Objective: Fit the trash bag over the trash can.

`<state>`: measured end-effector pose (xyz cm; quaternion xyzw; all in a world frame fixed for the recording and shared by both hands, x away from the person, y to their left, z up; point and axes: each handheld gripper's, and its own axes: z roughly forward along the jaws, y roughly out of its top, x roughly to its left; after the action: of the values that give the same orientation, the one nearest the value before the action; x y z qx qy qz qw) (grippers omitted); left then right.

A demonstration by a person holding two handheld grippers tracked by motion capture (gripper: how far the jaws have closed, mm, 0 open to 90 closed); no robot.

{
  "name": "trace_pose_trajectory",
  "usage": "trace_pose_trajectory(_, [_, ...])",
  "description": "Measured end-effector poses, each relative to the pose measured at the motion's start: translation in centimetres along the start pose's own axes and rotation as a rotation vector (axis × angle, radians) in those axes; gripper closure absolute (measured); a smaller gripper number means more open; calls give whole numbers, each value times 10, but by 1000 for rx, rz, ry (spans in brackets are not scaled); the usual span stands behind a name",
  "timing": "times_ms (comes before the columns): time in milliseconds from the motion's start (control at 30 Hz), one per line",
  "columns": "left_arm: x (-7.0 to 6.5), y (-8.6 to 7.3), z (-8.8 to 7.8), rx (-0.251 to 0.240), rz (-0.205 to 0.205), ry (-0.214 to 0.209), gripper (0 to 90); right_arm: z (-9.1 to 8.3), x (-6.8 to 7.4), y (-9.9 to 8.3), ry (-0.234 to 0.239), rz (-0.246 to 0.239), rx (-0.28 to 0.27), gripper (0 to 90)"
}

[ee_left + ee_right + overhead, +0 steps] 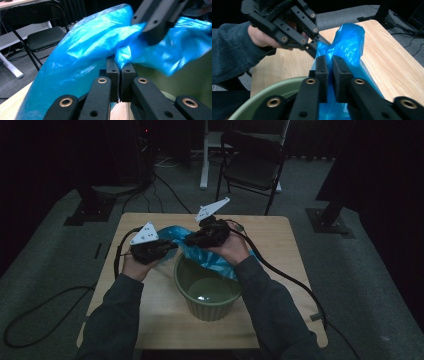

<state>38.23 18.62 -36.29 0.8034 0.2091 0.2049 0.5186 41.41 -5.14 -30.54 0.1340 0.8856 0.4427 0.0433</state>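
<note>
A dim room with grey carpet surrounds a small wooden tabletop (150, 320); a black folding chair (252, 157) stands beyond its far edge, and cables trail across the floor. On the tabletop sits a green ribbed bucket (207, 290), and a thin blue plastic bag (210, 257) drapes over the bucket's far rim and spreads back across the wood.

A person in dark sleeves holds both tools just above the bag, near each other. In the high view the left tongs (172, 245) point at the bag's left end. In the left gripper view the left tongs (121, 72) are pressed together on a fold of the blue film, the pads nearly touching with plastic pinched at their tips.

The right tongs (189, 240) lie just beside them, reaching in from the right. In the right gripper view the right tongs (330, 65) stand slightly parted, with a narrow gap between the pads; blue film lies in that gap, but the pads are not pressing it. The bucket's rim curves below them.
</note>
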Motion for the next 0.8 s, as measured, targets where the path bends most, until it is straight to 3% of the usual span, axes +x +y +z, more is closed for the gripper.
trace_pose_trajectory(333, [7,-9,-15,-21,-28,17,887,-10,2,-2,13,-6,-18,714])
trace_pose_trajectory(800, [-12,0,5,17,42,-36,886,-31,-6,-24,-34,22,-21,726])
